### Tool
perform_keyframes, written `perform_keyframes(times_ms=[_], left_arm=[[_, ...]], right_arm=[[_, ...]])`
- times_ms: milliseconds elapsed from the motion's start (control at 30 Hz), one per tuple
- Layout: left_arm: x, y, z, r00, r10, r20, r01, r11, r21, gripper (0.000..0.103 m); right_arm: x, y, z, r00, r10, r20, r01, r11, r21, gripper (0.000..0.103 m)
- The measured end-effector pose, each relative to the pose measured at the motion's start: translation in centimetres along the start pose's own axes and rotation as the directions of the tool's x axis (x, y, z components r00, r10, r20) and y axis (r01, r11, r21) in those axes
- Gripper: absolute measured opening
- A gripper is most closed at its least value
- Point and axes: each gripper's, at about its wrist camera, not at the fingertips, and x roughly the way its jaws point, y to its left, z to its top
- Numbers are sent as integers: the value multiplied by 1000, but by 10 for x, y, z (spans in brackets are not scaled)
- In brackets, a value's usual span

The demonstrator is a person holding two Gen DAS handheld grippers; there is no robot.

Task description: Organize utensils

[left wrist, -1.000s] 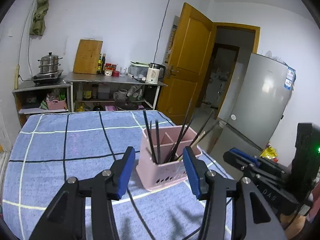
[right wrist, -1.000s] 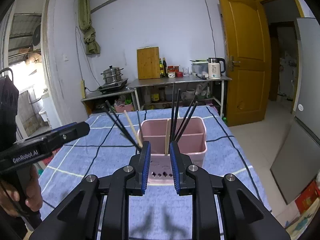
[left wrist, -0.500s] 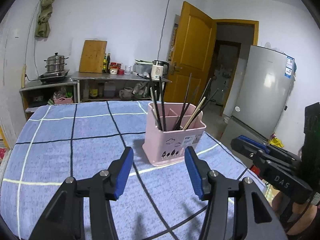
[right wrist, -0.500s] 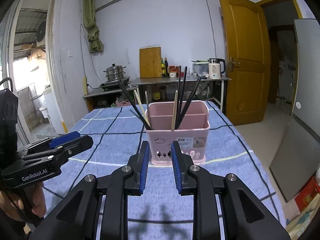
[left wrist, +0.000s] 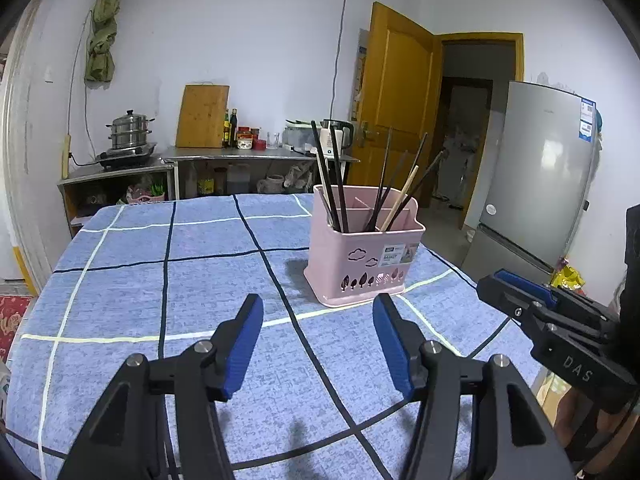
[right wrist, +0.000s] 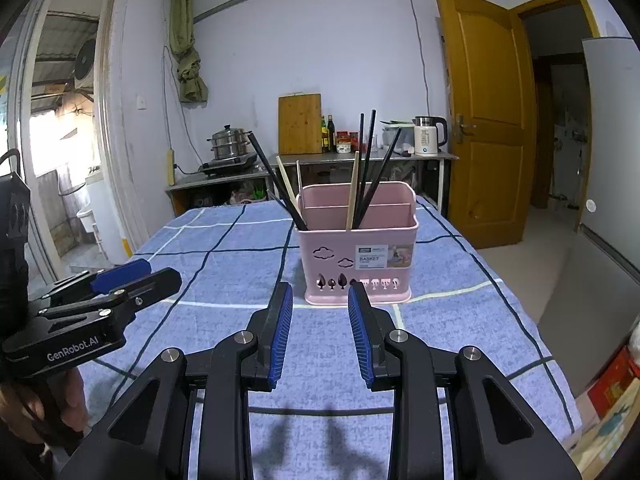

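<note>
A pink basket [right wrist: 356, 248] stands upright on a blue checked tablecloth [right wrist: 224, 248], toward the table's far right part as the left wrist view shows it [left wrist: 362, 256]. The basket is divided into compartments. Black chopsticks [right wrist: 366, 168] and pale wooden chopsticks [right wrist: 353, 190] stand tilted in it: one bundle leans out over the basket's left rim, another rises from its middle part.

The right gripper [right wrist: 320, 328] hovers above the cloth just in front of the basket, pointing at it. Its jaws are spreading, and nothing lies between them. The left gripper [left wrist: 318, 344] hovers in front of the basket and to its left; its jaws are likewise spreading, with only cloth seen between them. Neither gripper touches the basket.

Behind the basket, against the far wall, are a metal shelf [right wrist: 360, 158] bearing a kettle [right wrist: 428, 141], and a cutting board [right wrist: 300, 124].
</note>
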Motion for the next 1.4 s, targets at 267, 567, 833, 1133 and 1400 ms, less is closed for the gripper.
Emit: perform_keyframes(times_ms=[267,567,833,1133,1400], left_arm=[[-3,1,-1,1000,8,13,-7,1000,-5,60],[-5,0,0,1000,12,23,-12,1000,-6,60],[-7,-2,0,1000,10,26,-10,1000,-2,60],[-8,-5,1,1000,15,27,-15,1000,-3,60],[-8,-9,0,1000,17,24,-17,1000,6,60]], right_arm=[[-3,2,0,1000,-3,10,3,1000,-4,30],[-3,6,0,1000,6,10,-5,1000,-9,30],[-4,7,0,1000,5,11,-5,1000,-12,30],[-4,7,-1,1000,7,3,-7,1000,-13,30],[-2,9,-2,1000,9,1,-9,1000,-16,30]])
